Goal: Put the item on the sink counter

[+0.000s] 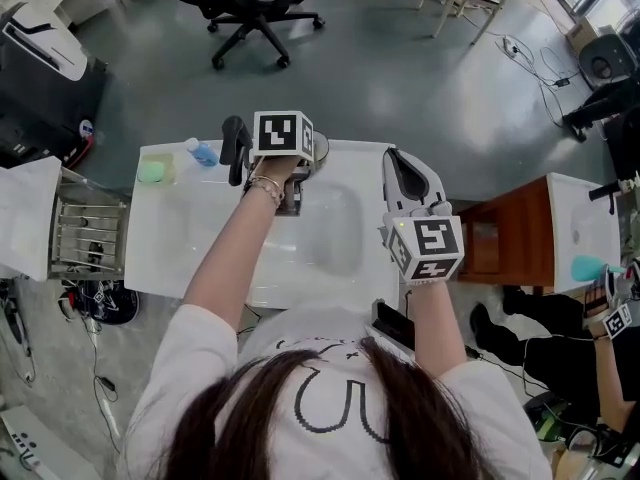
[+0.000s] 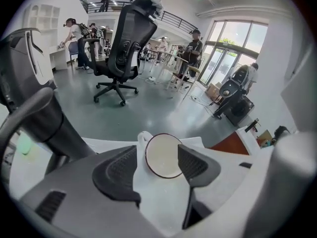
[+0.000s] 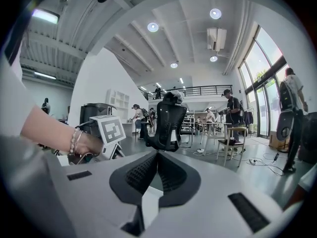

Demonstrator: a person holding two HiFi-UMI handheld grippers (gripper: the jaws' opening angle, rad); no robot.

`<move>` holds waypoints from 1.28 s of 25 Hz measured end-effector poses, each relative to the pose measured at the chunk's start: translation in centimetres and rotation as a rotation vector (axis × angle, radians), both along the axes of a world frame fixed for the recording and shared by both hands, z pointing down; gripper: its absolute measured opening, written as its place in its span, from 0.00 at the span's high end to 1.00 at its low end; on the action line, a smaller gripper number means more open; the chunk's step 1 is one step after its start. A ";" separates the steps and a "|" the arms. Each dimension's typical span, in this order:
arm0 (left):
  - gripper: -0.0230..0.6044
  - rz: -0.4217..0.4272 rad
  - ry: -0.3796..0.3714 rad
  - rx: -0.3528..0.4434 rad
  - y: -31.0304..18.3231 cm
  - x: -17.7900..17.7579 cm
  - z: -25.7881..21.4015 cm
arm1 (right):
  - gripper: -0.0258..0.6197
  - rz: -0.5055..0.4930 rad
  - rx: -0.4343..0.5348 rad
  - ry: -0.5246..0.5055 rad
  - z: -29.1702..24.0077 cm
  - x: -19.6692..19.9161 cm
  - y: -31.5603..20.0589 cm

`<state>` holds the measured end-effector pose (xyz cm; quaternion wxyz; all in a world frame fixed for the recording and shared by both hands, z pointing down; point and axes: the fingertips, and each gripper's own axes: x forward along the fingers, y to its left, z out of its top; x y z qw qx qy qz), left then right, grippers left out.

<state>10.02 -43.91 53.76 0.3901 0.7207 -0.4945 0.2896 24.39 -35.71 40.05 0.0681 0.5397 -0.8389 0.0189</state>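
Note:
A white cup with a dark rim point(image 2: 162, 155) stands upright on the back rim of the white sink counter point(image 1: 200, 230). My left gripper point(image 2: 157, 152) is open around it, one pad on each side and neither pressing. In the head view the cup point(image 1: 320, 148) peeks out beside the left gripper's marker cube point(image 1: 283, 133). My right gripper point(image 1: 400, 168) hovers over the counter's right side, to the right of the basin point(image 1: 335, 233). Its jaws point(image 3: 157, 175) are shut with nothing between them.
A black faucet point(image 1: 235, 150) stands left of the cup, with a blue thing point(image 1: 204, 154) and a green soap point(image 1: 153, 171) further left. A metal rack point(image 1: 85, 233) adjoins the counter's left end, a wooden cabinet point(image 1: 495, 238) its right. An office chair point(image 1: 250, 8) stands beyond.

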 end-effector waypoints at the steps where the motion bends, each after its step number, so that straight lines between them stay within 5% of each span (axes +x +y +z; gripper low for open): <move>1: 0.55 -0.001 0.019 0.008 0.3 -0.1 -0.4 | 0.91 0.003 0.001 0.000 -0.1 -0.2 0.1; 9: 0.55 0.040 0.164 0.100 2.6 -1.4 -5.8 | 0.91 0.059 0.021 -0.021 -1.9 -1.6 0.9; 17: 0.56 0.115 0.229 0.195 5.0 -3.2 -10.3 | 0.92 0.093 0.051 -0.006 -4.1 -3.3 2.6; 27: 0.60 0.116 0.220 0.508 5.8 -7.4 -16.1 | 0.92 0.116 0.082 0.031 -6.5 -4.3 4.2; 32: 0.62 0.154 0.278 0.701 6.5 -9.9 -19.3 | 0.91 0.129 0.100 0.034 -7.6 -4.2 4.7</move>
